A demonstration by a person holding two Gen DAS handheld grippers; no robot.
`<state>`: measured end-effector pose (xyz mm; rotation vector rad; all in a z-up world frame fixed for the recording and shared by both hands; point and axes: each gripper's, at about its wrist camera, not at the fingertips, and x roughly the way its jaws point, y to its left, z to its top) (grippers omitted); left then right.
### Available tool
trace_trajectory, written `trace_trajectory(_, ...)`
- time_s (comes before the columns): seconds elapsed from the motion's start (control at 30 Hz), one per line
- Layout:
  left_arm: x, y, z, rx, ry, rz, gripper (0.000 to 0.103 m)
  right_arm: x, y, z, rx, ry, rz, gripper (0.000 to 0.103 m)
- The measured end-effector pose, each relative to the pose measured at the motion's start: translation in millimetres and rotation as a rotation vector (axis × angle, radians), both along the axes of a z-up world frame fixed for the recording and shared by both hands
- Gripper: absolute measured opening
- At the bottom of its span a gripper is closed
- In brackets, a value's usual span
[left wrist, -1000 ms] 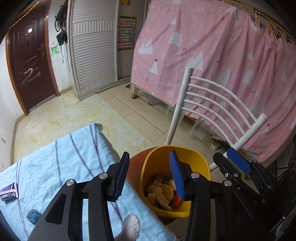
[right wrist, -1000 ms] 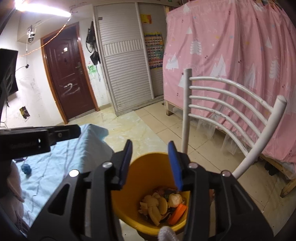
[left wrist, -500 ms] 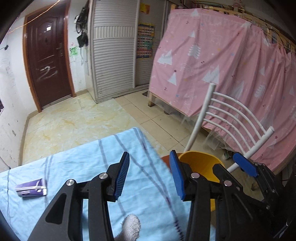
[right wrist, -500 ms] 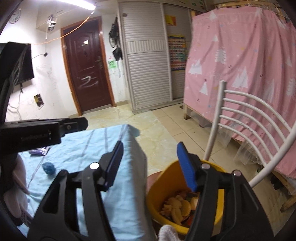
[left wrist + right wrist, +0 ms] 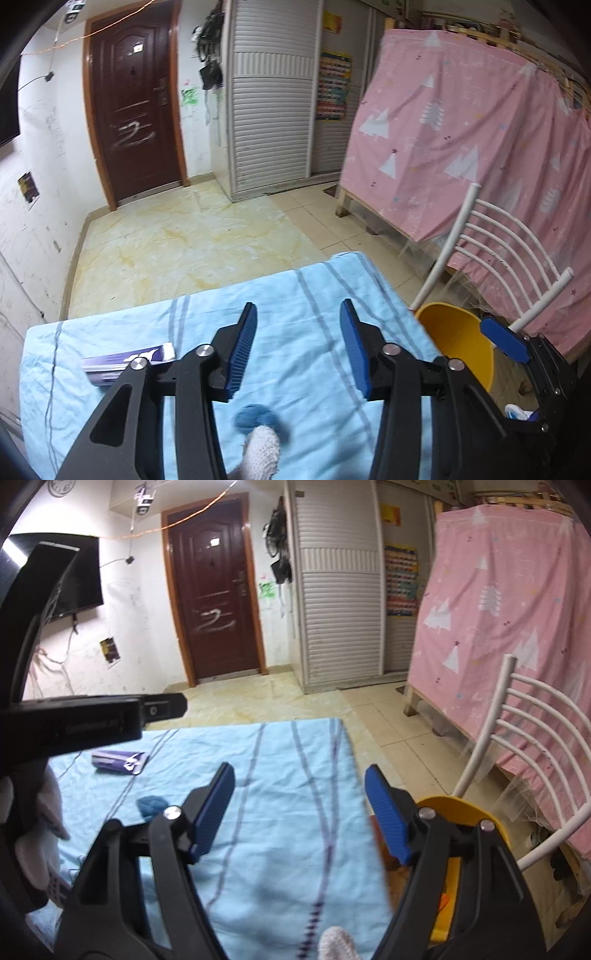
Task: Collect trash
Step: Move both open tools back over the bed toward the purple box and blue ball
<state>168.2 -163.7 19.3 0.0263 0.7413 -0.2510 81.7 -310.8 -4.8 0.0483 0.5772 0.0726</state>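
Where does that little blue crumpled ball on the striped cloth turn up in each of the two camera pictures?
Left wrist view: the blue crumpled ball lies low in the middle, between the open left gripper's arms.
Right wrist view: it lies left of the open right gripper.
Shared landmark: the purple wrapper beyond it on the cloth.

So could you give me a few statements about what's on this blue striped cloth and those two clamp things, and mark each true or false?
1. Both grippers, left and right, are open and hold nothing. True.
2. A purple rectangular wrapper lies on the light-blue striped cloth. True.
3. The small crumpled blue wad sits inside the yellow plastic bin. False: it lies on the cloth.
4. The yellow bin stands on the cloth. False: it is beside the cloth's edge, near the white metal chair.
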Motion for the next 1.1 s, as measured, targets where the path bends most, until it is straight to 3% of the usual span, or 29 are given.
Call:
trace_trajectory(0.1, 2, 18, -2, 0.013, 0.000, 0.031, 0.058, 2, 15, -1, 0.001, 0.013, 0.030, 0.074)
trace_trajectory(0.2, 5, 42, -6, 0.021, 0.008, 0.070, 0.063, 7, 31, -4, 0.002, 0.034, 0.065, 0.075)
trace_trajectory(0.73, 26, 121, -32, 0.062, 0.074, 0.196, 0.074, 30, 105, -33, -0.004, 0.178, 0.243, 0.080)
trace_trajectory(0.93, 36, 135, -41, 0.123, 0.088, 0.155, 0.085, 40, 120, -45, -0.010, 0.242, 0.286, 0.080)
trace_trajectory(1.0, 38, 138, -43, 0.139, 0.086, 0.121, 0.091, 42, 120, -47, -0.008, 0.253, 0.289, 0.080)
trace_trajectory(1.1, 40, 137, -48, 0.174, 0.093, 0.043, 0.092, 46, 124, -50, -0.011, 0.276, 0.296, 0.080)
